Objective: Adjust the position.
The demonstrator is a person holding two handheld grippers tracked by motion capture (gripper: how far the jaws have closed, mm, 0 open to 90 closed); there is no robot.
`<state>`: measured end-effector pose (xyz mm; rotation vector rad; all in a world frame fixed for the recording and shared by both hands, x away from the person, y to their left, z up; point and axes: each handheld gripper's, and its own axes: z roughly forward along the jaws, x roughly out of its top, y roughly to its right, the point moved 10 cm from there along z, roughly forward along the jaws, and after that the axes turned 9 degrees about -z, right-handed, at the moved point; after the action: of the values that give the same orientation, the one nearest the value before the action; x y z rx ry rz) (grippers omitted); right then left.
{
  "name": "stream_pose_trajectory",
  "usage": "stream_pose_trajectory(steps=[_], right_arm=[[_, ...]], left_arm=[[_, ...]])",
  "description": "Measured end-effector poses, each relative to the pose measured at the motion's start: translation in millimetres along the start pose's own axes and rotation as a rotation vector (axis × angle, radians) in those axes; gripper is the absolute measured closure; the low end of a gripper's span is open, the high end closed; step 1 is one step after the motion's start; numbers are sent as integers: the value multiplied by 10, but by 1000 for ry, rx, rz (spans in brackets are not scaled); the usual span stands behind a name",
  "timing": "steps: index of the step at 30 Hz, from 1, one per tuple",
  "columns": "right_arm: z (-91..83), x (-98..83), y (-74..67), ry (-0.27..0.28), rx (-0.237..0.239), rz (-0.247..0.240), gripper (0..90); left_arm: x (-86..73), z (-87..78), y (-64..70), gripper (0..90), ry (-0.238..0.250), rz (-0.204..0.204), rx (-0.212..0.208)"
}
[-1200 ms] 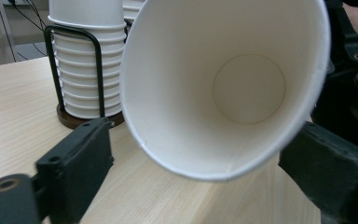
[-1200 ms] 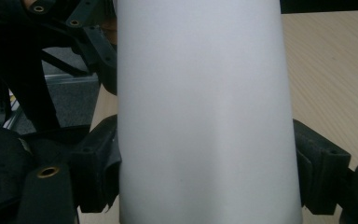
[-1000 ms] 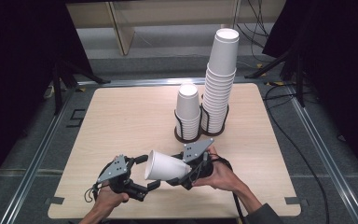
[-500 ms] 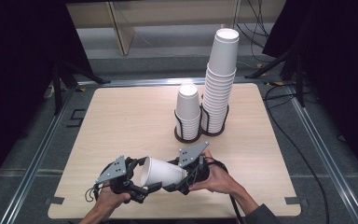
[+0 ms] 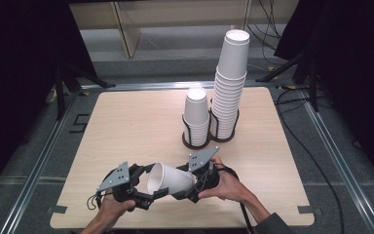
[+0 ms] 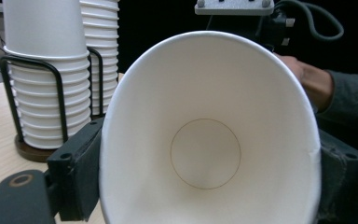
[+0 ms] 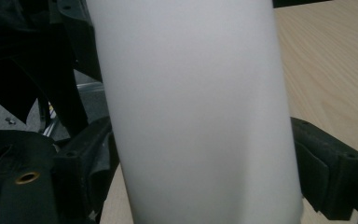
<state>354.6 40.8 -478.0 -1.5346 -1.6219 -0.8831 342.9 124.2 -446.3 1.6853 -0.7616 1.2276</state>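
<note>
A white paper cup (image 5: 168, 179) lies on its side just above the table's front edge, held between both grippers. My right gripper (image 5: 189, 182) is shut on the cup's body near its base, and in the right gripper view the cup (image 7: 196, 107) stands between the two jaws. My left gripper (image 5: 152, 186) has just been closing on the cup's open end. In the left gripper view the jaws press both sides of the cup (image 6: 205, 140), squeezing the rim into an oval, with the mouth facing the camera.
A black wire holder (image 5: 209, 139) at the table's middle right carries a short stack of cups (image 5: 196, 114) and a tall stack (image 5: 230, 83). The wooden table (image 5: 136, 117) has metal rails on both sides. Cables run on the floor at the right.
The right gripper brought the cup a little leftward, mouth first, between the left gripper's jaws. Those jaws went from wide open to shut on the cup's rim.
</note>
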Motion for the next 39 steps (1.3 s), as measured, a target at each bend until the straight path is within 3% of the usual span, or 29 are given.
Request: stream_pose_trajectory(steps=[5, 9, 11, 13, 18, 19, 20, 23, 26, 30, 31, 32, 33, 34, 39], right_arm=[[-100, 1, 83, -56, -94, -21, 156], [-147, 25, 84, -149, -178, -76, 157], [-141, 21, 79, -175, -190, -92, 157], [-90, -4, 43, -228, -200, -118, 158], [27, -37, 11, -280, -223, -147, 159], [55, -40, 0, -286, -224, -152, 160], [81, -42, -9, -293, -228, -157, 162], [150, -61, -31, -329, -245, -176, 160], [186, -61, -29, -336, -251, -181, 213], [167, -1, -30, -269, -234, -163, 232], [158, 19, -32, -247, -228, -154, 234], [143, 54, -29, -206, -220, -137, 236], [143, 54, -29, -206, -220, -137, 236], [108, 122, -8, -132, -221, -95, 237], [31, 217, 52, -14, -225, -33, 237]], left_arm=[[-43, -21, -85, 135, -55, 6, 61], [-105, -7, -102, 135, -109, 14, 88], [-104, 15, -94, 135, -101, 19, 82], [-115, 17, -90, 135, -128, 32, 105], [-125, -7, -92, 134, -179, 40, 145], [-118, 12, -83, 134, -165, 35, 135], [-124, -4, -87, 134, -182, 38, 149], [-125, 6, -70, 132, -185, 37, 138], [-125, 7, -74, 118, -180, 30, 139], [-46, 0, -84, 72, -97, -28, 116], [-7, -4, -85, 65, -58, -50, 105], [-7, -4, -85, 60, -58, -50, 105], [17, -11, -90, 60, -38, -57, 102], [36, -33, -109, 29, -23, -49, 112], [75, -44, -123, 25, 33, -107, 91]])
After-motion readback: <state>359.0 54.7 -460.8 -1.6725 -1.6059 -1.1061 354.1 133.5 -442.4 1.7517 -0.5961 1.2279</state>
